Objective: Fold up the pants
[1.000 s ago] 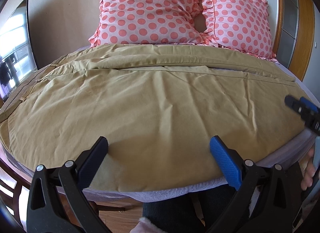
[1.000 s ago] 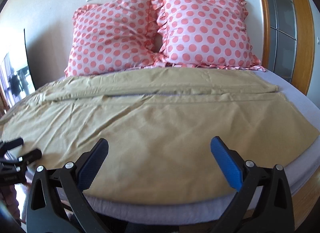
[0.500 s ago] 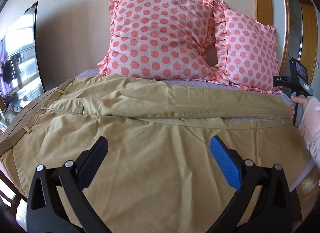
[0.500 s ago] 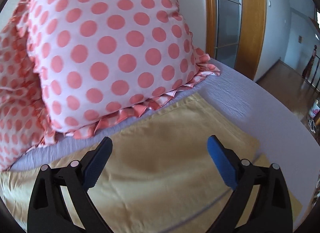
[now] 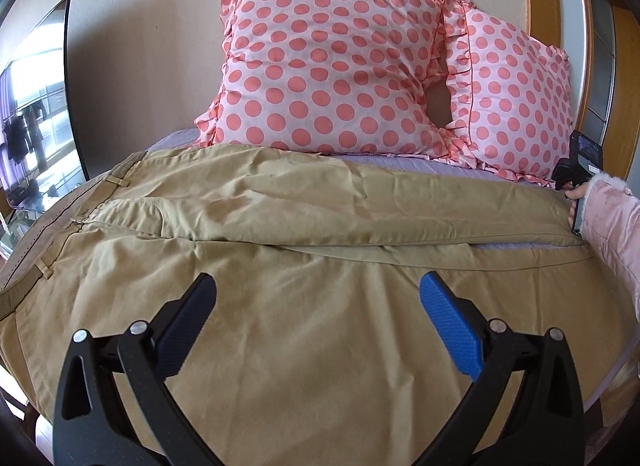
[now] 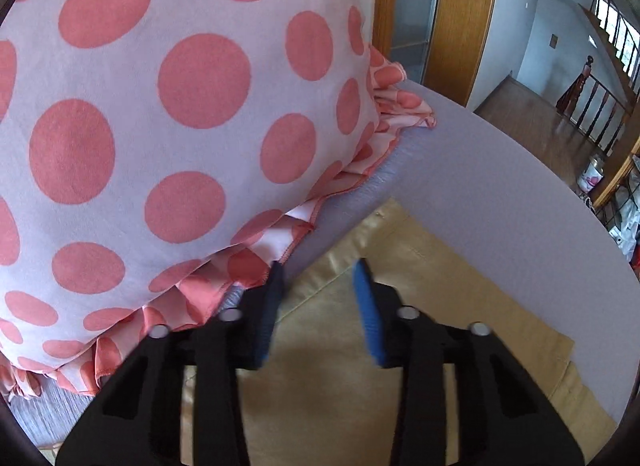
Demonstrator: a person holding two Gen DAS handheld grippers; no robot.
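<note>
A: Where are the khaki pants (image 5: pixel 304 306) lying?

B: Spread flat across the lavender bedsheet (image 6: pixel 492 193), waistband (image 5: pixel 28 250) toward the left of the left wrist view, legs running off to the right. The far leg (image 5: pixel 320 205) lies just in front of two pink polka-dot pillows (image 5: pixel 332 65) propped against the wall.

A: And the left gripper (image 5: pixel 318 320)?

B: Over the near leg, jaws spread wide apart with nothing between them — whether the fingertips touch the cloth, I can't tell.

A: The right gripper (image 6: pixel 320 272)?

B: At the cuff end of the far leg, right beside the frilled edge of the right-hand pillow (image 6: pixel 168 113). Its jaws are drawn in to a narrow gap with a raised ridge of khaki cloth between them. The blue pads (image 6: pixel 370 314) do not look pressed onto the fabric, so I would call it partly closed, not gripping.

A: Is it visible from the other side?

B: Only partly — at the right edge of the left wrist view a pink sleeve (image 5: pixel 612 225) and a hand (image 5: pixel 576 201) holding the device sit at the end of that leg.
</note>
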